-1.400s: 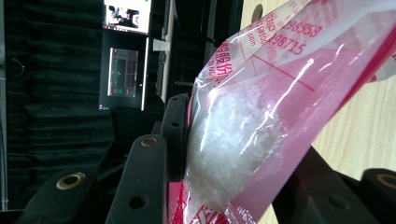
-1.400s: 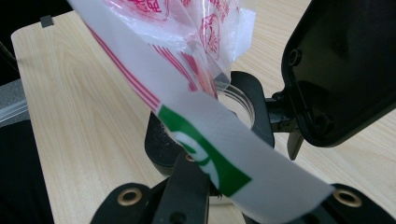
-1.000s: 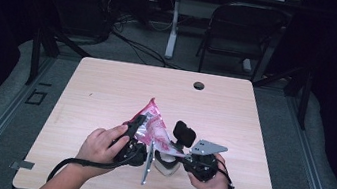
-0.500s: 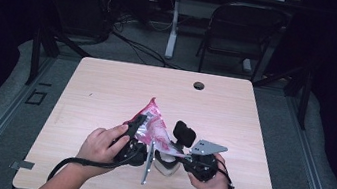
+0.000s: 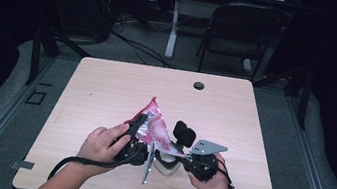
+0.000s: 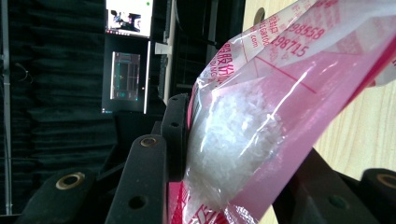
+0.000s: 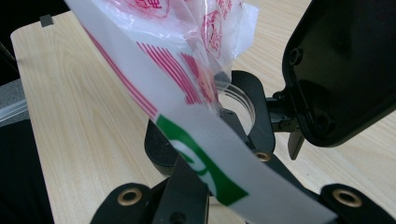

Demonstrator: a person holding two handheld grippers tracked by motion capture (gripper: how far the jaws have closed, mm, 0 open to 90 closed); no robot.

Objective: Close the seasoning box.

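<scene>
Bag (image 5: 152, 125) of white crystals is held above the worktop (image 5: 106, 90), clamped by the left hand-held gripper (image 5: 137, 129), its edge pinched shut in the right hand-held gripper (image 5: 175, 151); opening seems unfinished.

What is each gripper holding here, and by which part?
Both hold one pink plastic bag: the left gripper clamps its bulging, crystal-filled body, and the right gripper pinches its flat white-and-green edge strip.
</scene>
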